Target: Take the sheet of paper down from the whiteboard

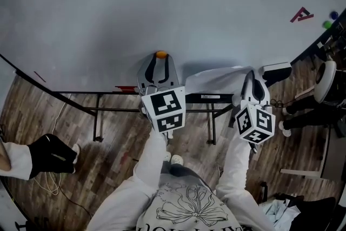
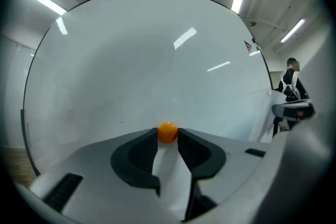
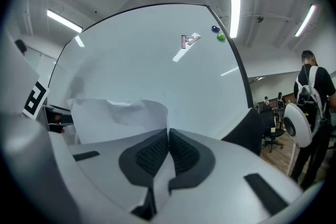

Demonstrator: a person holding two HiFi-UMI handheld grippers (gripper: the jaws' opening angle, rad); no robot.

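**Sheet pinched in the right gripper, orange ball in the left, both low on the board**

From where I sit, some of this is hard to read. The left hand-held gripper is clenched on a small orange ball, and I cannot tell whether that ball touches the whiteboard. The right hand-held gripper is clamped tight on the sheet of paper, with the pinched edge lost between the dark pads. The sheet's far end is cut off behind the body of the left hand-held gripper, so I cannot see whether any part of it clings to the board.

The sheet is plain white and blank. It is creased along the top and bulges between the two grippers, just in front of the board's lower part.

The board itself is wide, pale and almost bare. Near its upper right edge I make out a red letter-like piece, with a blue dot and a green dot just beside each other close by. A black stand carries the board over a wooden floor. Strip lights run across the ceiling, and a person stands off to the right near an office chair
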